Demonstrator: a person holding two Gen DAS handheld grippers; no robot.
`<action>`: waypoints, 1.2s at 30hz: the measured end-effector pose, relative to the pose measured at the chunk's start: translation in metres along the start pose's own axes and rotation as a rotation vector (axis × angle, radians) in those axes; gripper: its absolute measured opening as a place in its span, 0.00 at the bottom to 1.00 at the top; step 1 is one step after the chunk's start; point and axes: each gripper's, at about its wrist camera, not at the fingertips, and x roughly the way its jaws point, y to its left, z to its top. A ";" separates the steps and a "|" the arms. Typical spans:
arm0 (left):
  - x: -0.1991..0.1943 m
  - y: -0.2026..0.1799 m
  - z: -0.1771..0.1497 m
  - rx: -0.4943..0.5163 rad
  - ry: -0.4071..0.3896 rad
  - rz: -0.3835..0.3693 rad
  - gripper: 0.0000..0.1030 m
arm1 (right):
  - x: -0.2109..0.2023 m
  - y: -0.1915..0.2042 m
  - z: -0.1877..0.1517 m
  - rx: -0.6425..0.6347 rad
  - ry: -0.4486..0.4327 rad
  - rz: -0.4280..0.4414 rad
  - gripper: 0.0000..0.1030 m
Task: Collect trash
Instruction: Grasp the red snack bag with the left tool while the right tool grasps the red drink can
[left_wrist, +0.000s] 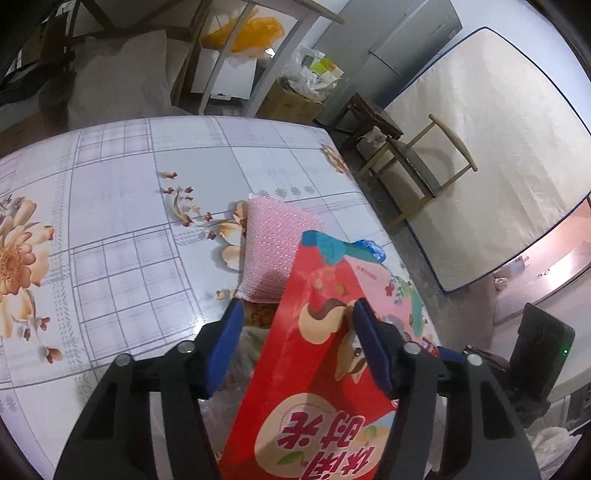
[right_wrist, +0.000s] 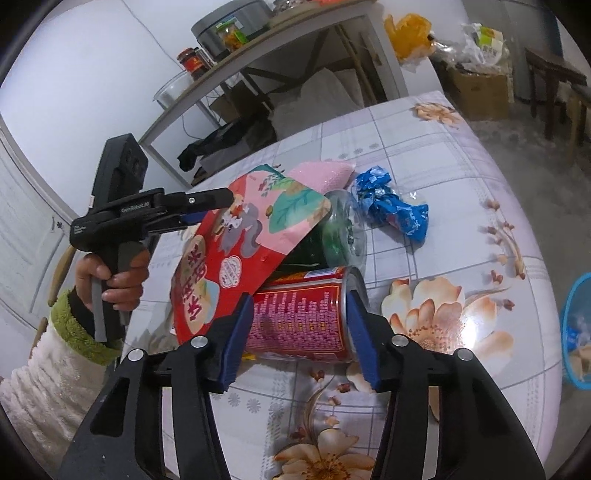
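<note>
The right gripper (right_wrist: 299, 334) pinches a red can (right_wrist: 299, 317) end to end; the left gripper's (left_wrist: 295, 343) half-spread fingers (left_wrist: 369, 347) straddle a snack bag (left_wrist: 314, 369).

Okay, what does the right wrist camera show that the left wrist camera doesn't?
Only the right wrist view shows the red can lying on its side between the right claw pads, a green bottle, the blue basket off the table's edge, and the hand holding the left claw.

Only the left wrist view shows the wooden chair and mattress.

Both show the red snack bag, pink sponge, blue wrapper and floral tablecloth.
</note>
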 end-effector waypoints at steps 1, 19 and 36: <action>0.000 -0.001 0.000 0.001 -0.002 -0.004 0.52 | 0.001 0.000 0.000 -0.002 -0.001 -0.003 0.44; -0.018 -0.029 -0.024 -0.003 -0.006 -0.062 0.29 | 0.006 -0.001 -0.005 0.003 0.003 -0.012 0.35; -0.030 -0.053 -0.102 -0.102 -0.039 -0.092 0.19 | -0.003 -0.004 -0.016 0.041 0.007 0.019 0.30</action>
